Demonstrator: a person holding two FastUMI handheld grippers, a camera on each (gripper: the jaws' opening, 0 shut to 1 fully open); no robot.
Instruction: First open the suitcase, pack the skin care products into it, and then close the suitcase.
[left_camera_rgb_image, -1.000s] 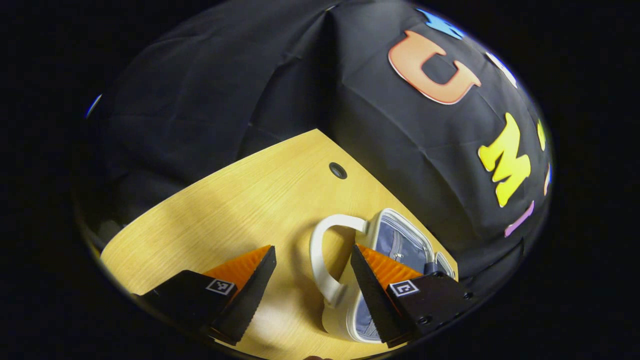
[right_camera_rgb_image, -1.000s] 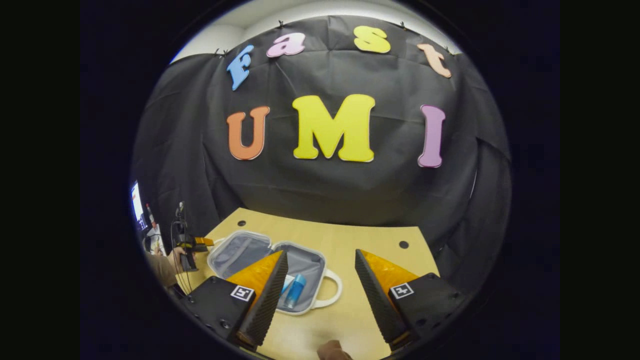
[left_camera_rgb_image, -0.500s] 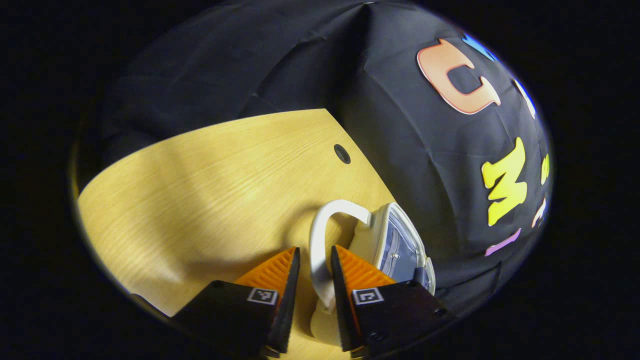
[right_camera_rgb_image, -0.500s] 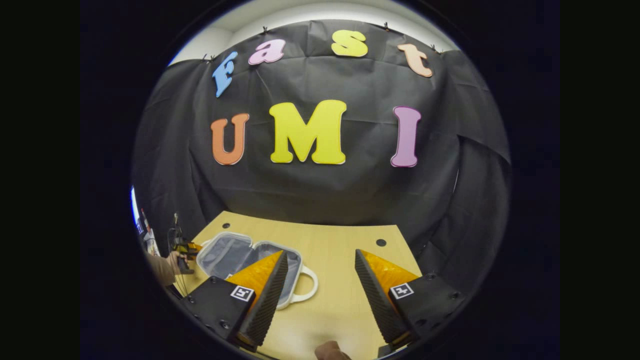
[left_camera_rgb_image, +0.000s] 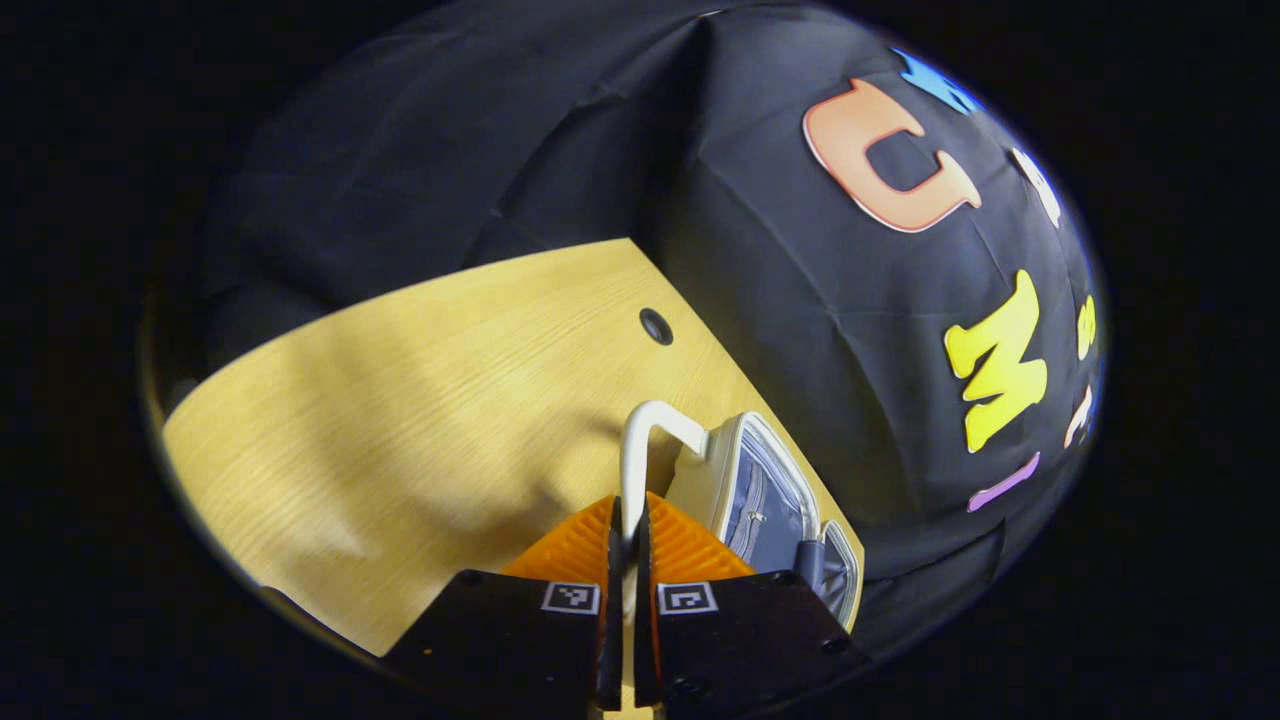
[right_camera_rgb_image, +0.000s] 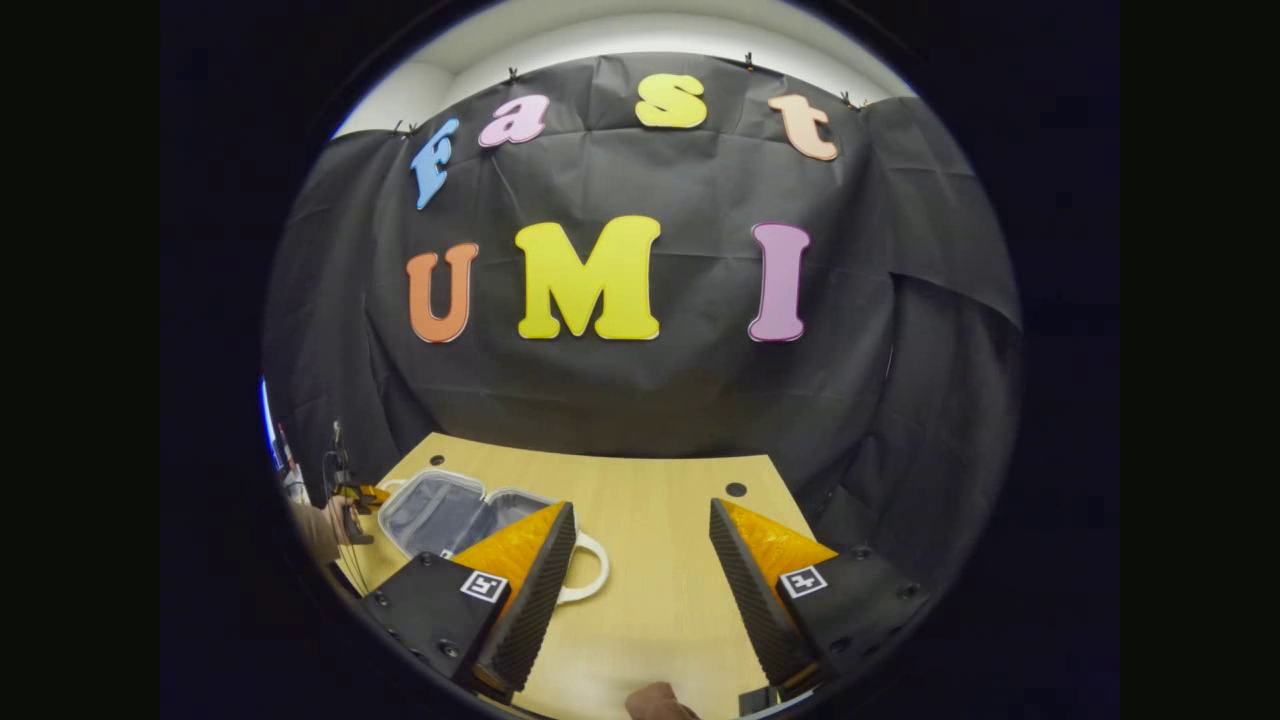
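The small white suitcase (right_camera_rgb_image: 440, 512) lies open on the wooden table (right_camera_rgb_image: 660, 570), its grey lining showing. In the left gripper view my left gripper (left_camera_rgb_image: 627, 512) is shut on the white handle (left_camera_rgb_image: 637, 440) of one suitcase half (left_camera_rgb_image: 760, 490), whose lining faces away to the right. In the right gripper view that same gripper (right_camera_rgb_image: 352, 496), held by a hand, sits at the suitcase's far left end. My right gripper (right_camera_rgb_image: 640, 510) hangs open over the table, right of the suitcase. Its left finger hides part of the near half and the other handle (right_camera_rgb_image: 592, 560).
Black cloth walls close in the table at the back and on both sides. A round cable hole (right_camera_rgb_image: 736, 489) lies near the table's back right corner, another (left_camera_rgb_image: 656, 326) near the back left corner. Bare wood stretches left of the suitcase in the left gripper view.
My left gripper has closed from wide open onto the suitcase handle. The right gripper has drifted right, so the suitcase now sits farther left in its view, and the blue bottle is hidden.
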